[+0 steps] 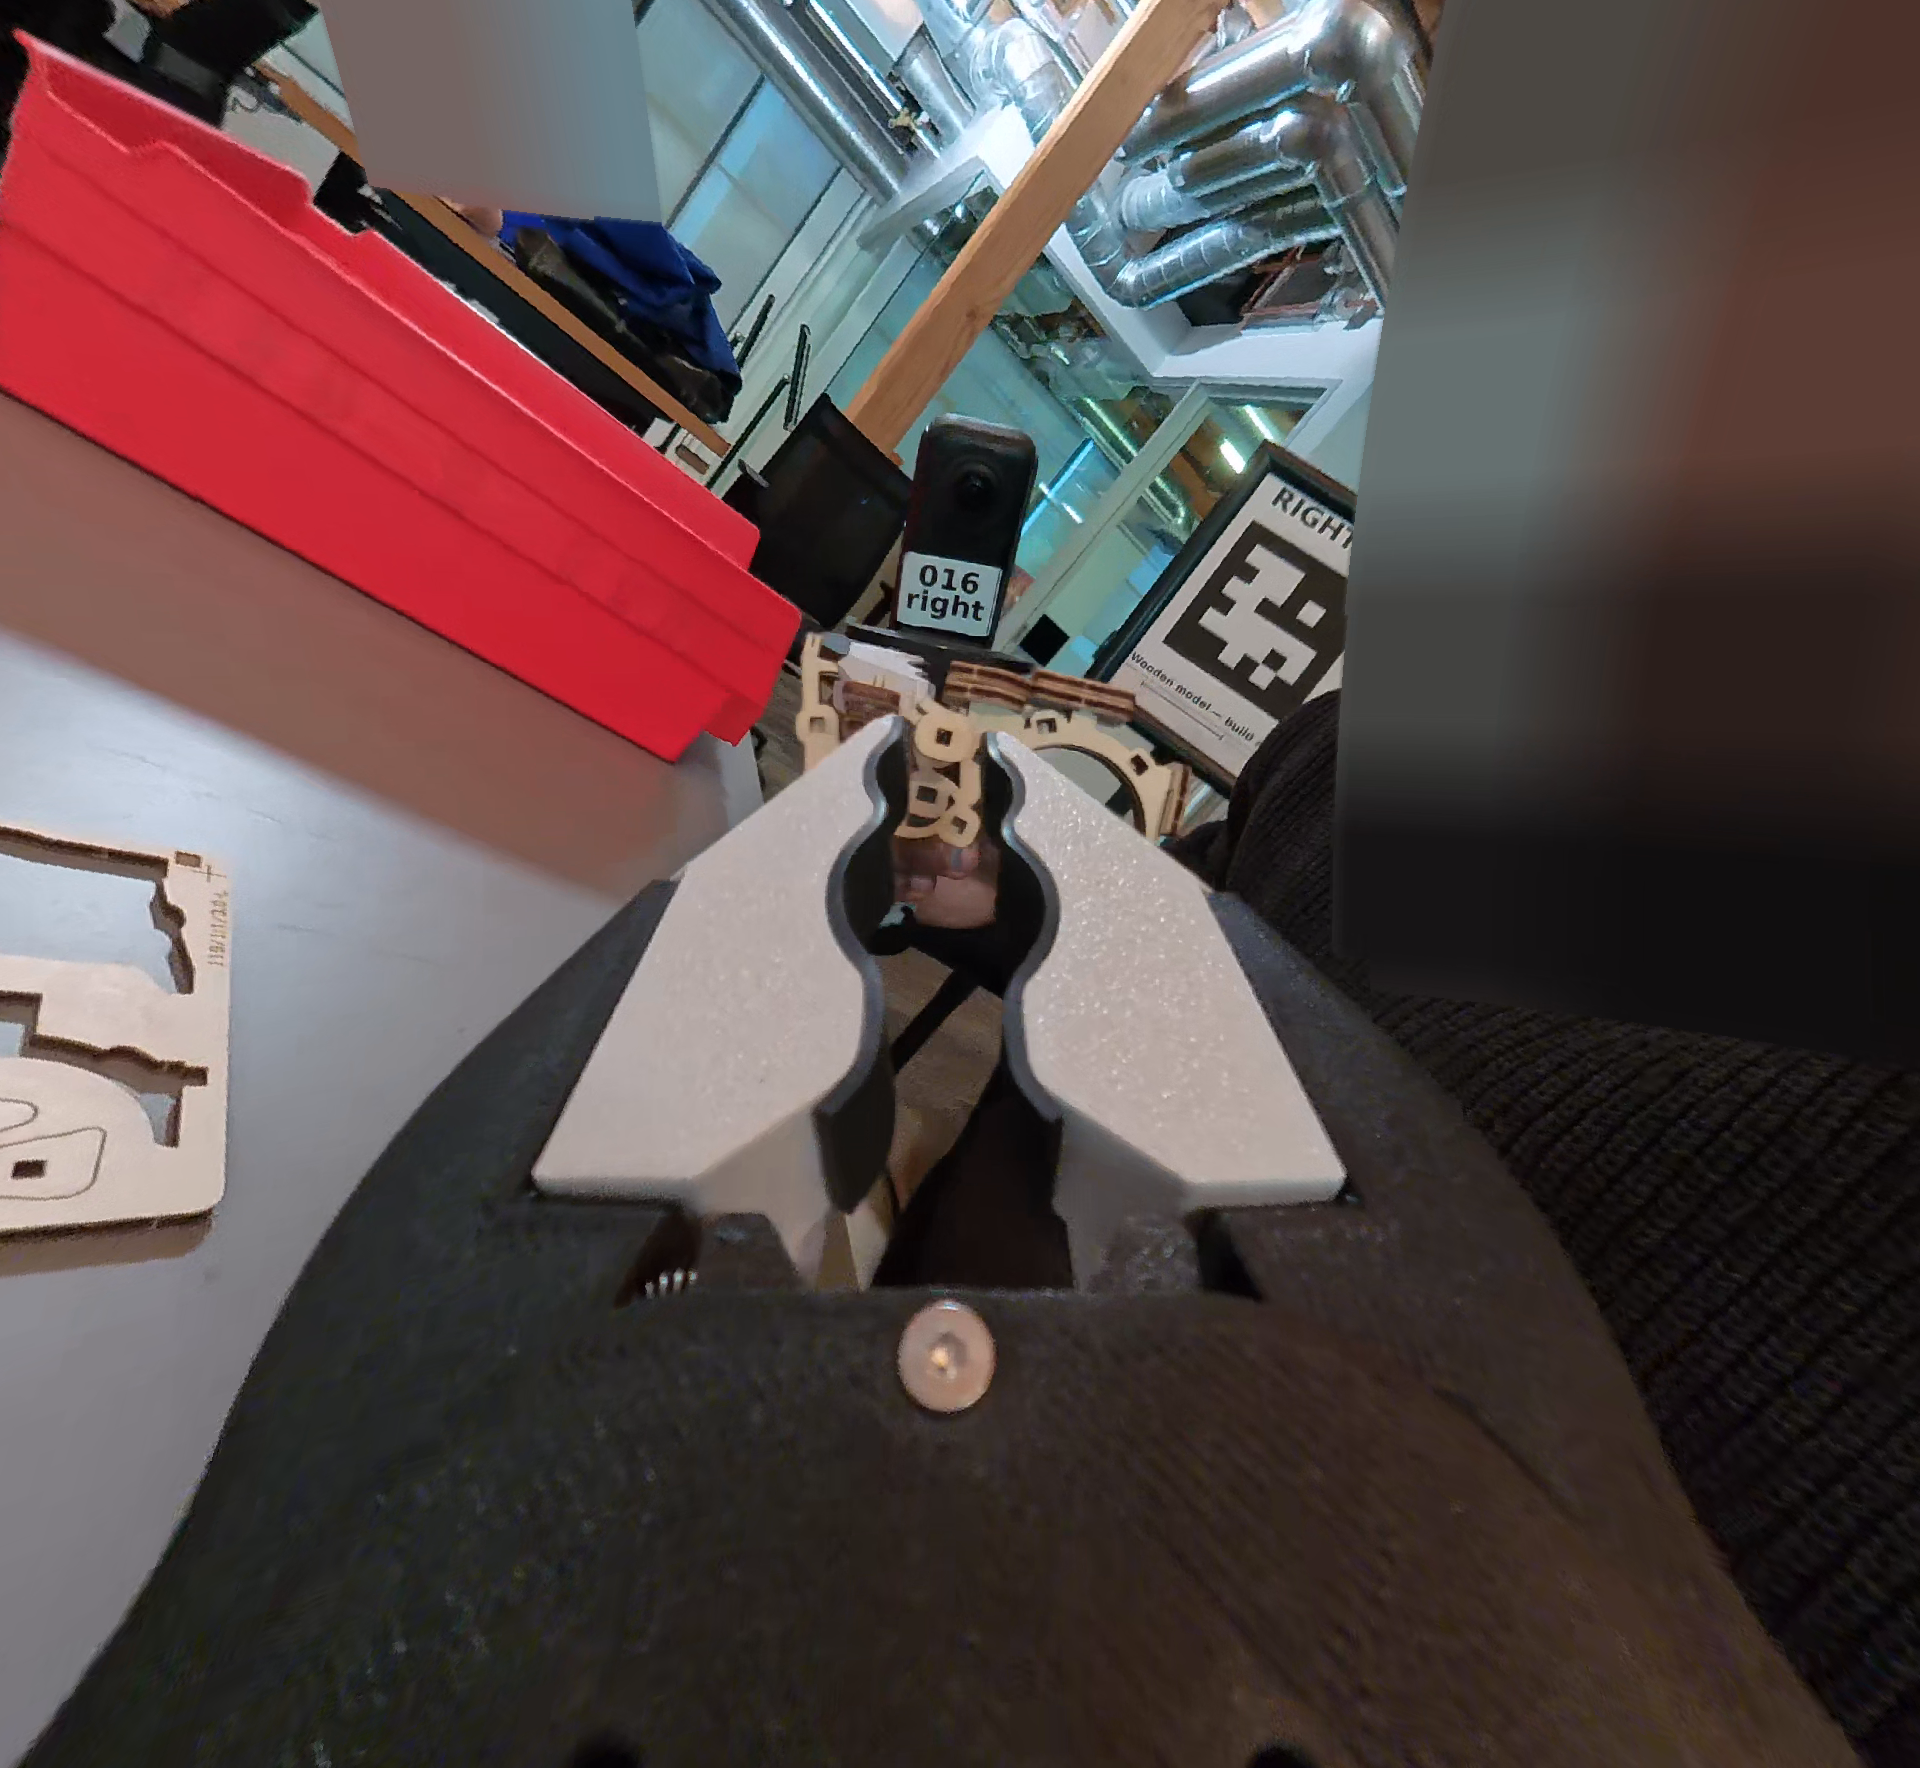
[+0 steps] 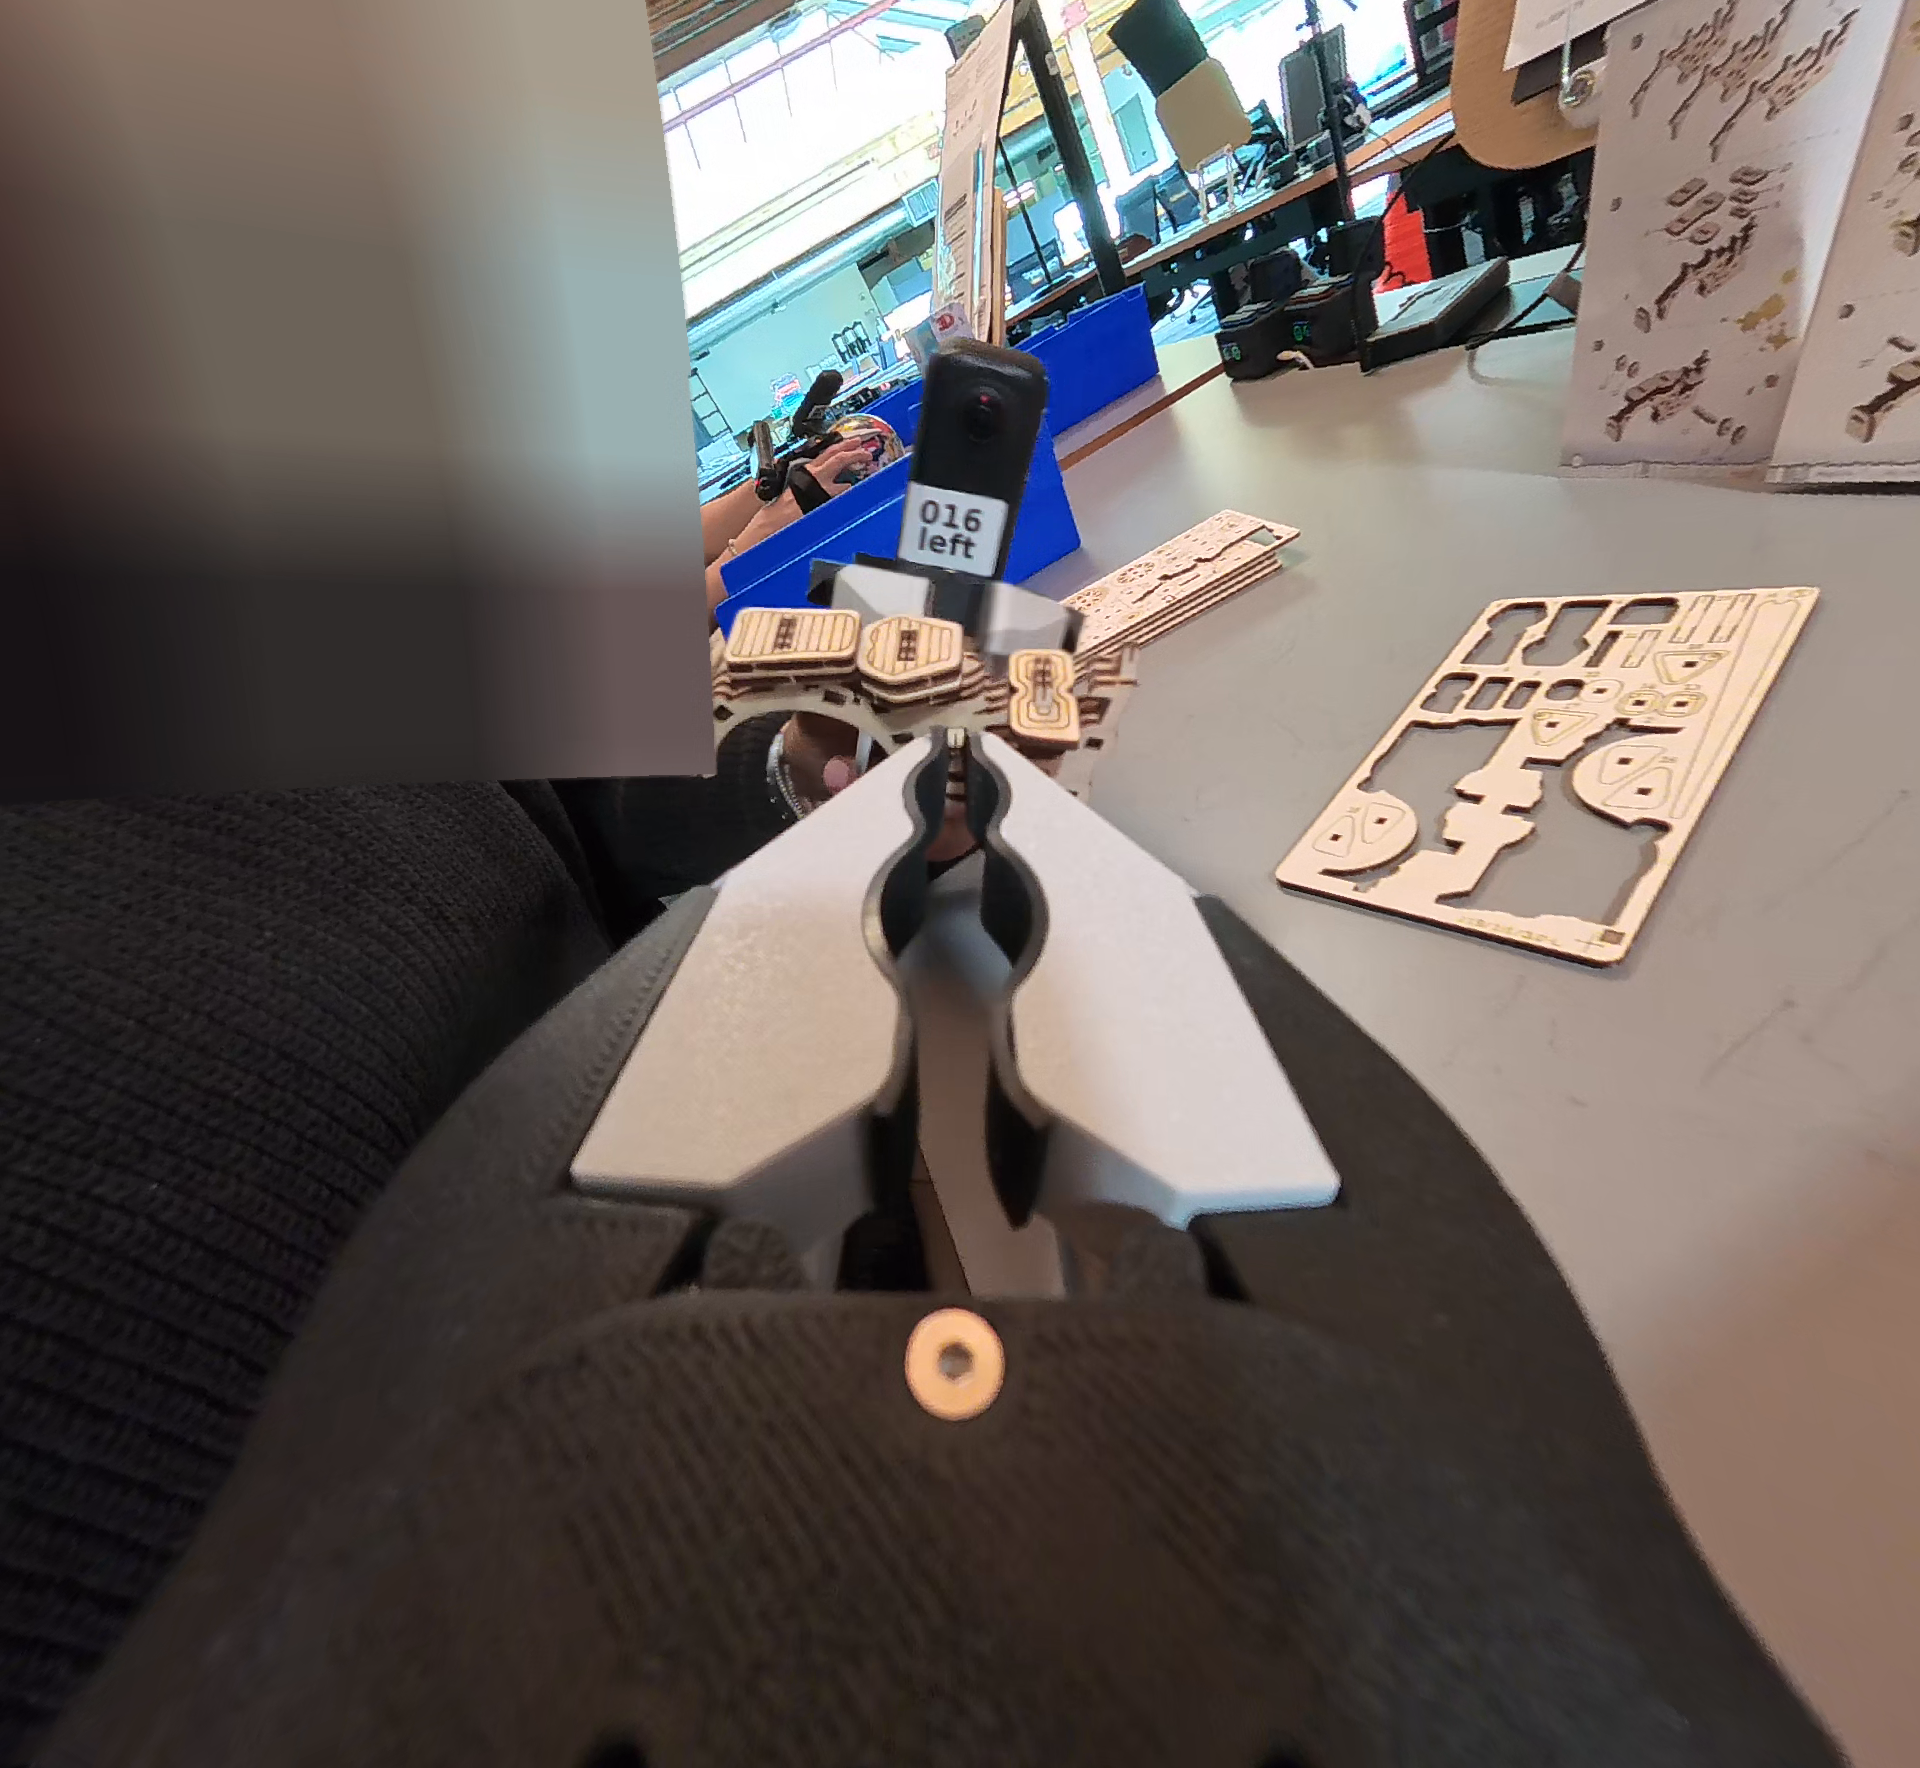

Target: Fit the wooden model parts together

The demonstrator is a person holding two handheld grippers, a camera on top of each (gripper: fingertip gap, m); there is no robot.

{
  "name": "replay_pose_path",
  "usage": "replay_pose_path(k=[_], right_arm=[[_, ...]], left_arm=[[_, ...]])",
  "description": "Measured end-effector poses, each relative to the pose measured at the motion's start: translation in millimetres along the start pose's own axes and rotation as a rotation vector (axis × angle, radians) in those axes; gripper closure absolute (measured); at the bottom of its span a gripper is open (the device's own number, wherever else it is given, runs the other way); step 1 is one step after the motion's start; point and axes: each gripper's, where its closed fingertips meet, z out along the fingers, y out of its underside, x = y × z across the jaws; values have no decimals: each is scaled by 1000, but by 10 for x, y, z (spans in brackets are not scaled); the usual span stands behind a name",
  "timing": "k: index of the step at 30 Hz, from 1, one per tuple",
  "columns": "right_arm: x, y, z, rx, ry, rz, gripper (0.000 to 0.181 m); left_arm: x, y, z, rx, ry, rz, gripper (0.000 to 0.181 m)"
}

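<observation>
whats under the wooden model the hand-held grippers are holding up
Under the layered pale wooden model, held between the left hand-held gripper and right hand-held gripper, a person's hand shows. The grey table directly below is hidden.

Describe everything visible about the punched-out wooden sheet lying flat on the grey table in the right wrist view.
The wooden sheet is a thin, pale plywood rectangle with darker, laser-cut edges. Most of its middle is empty, showing the grey table through irregular holes where parts were removed. Several small rounded and wedge-shaped pieces remain in it, outlined by cut lines. It lies flat, turned at an angle, to the right of the right gripper. Nothing touches it but the table.
</observation>
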Motion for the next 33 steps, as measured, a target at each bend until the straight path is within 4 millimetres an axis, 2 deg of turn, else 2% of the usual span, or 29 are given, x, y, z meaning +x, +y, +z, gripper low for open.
replay_pose_path(k=[6, 13, 17, 23, 33], right_arm=[[-11, 35, 25, -19, -2, -5, 180], [-4, 41, 14, -31, 4, -18, 180], [-13, 83, 31, -56, -1, -22, 180], [9, 130, 28, -102, 26, -74, 180], [48, 236, -3, -209, 69, -198, 180]], left_arm=[[20, 78, 63, -38, -18, 36, 181], [4, 6, 14, -18, -16, 11, 181], [-17, 148, 45, -114, -4, -51, 180], [-46, 92, -16, -122, -34, -27, 180], [-161, 386, -127, -358, -104, 81, 178]])
